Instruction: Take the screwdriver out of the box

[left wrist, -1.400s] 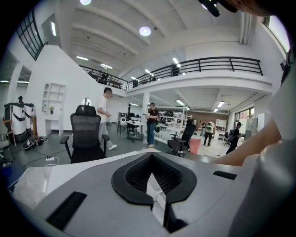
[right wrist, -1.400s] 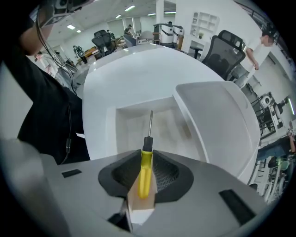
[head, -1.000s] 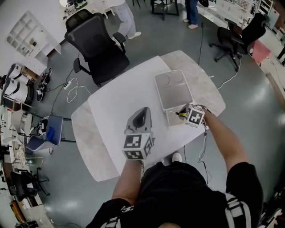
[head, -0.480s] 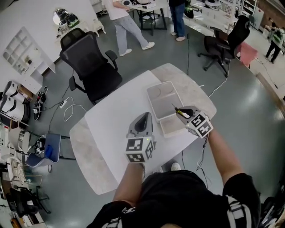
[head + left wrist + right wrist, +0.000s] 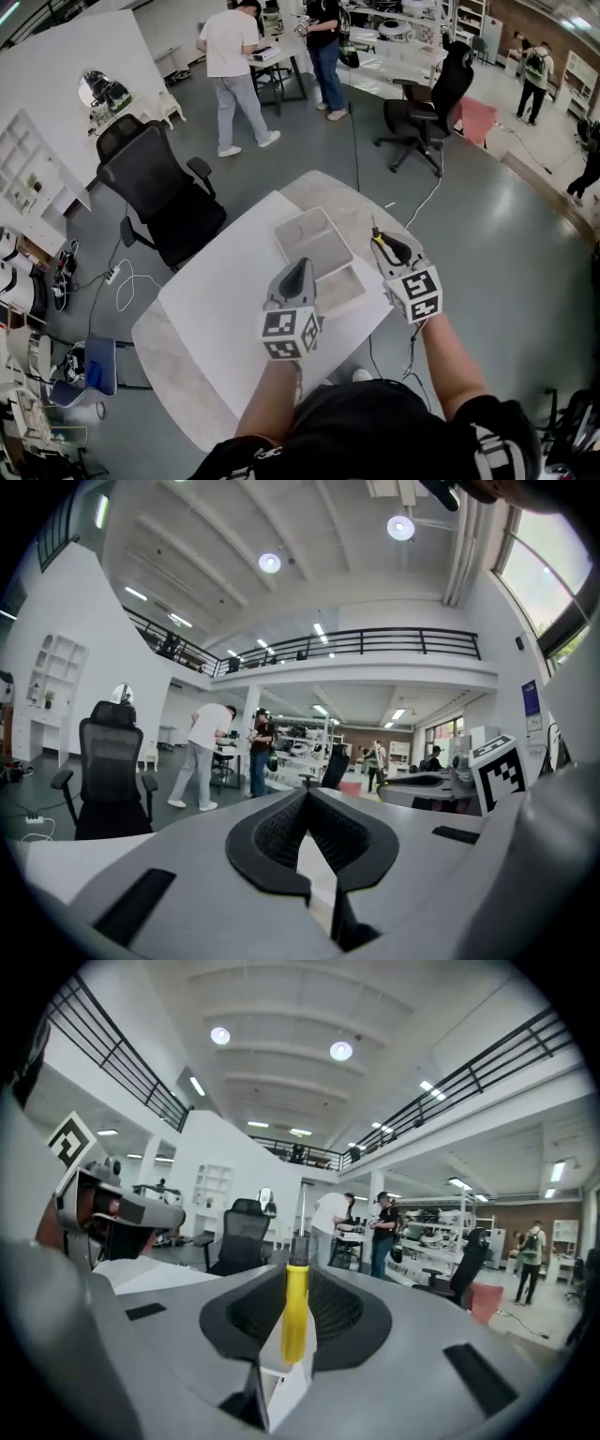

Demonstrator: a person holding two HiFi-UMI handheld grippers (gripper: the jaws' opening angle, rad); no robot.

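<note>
Clamping the screwdriver (image 5: 295, 1312), likely light, stiff and a little slippery, by its yellow handle in the right claw (image 5: 392, 248), shaft up, clear of the box (image 5: 309, 239) above the desk's (image 5: 225, 309) right edge, left claw (image 5: 298, 269) closed on nothing

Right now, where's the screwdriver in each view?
Head view: screwdriver right of centre, just right of the box.
Left gripper view: not in it.
Right gripper view: dead centre, yellow handle upright in the right claw.
Shared landmark: black office chair, upper left in head view, left of centre in both gripper views.
</note>
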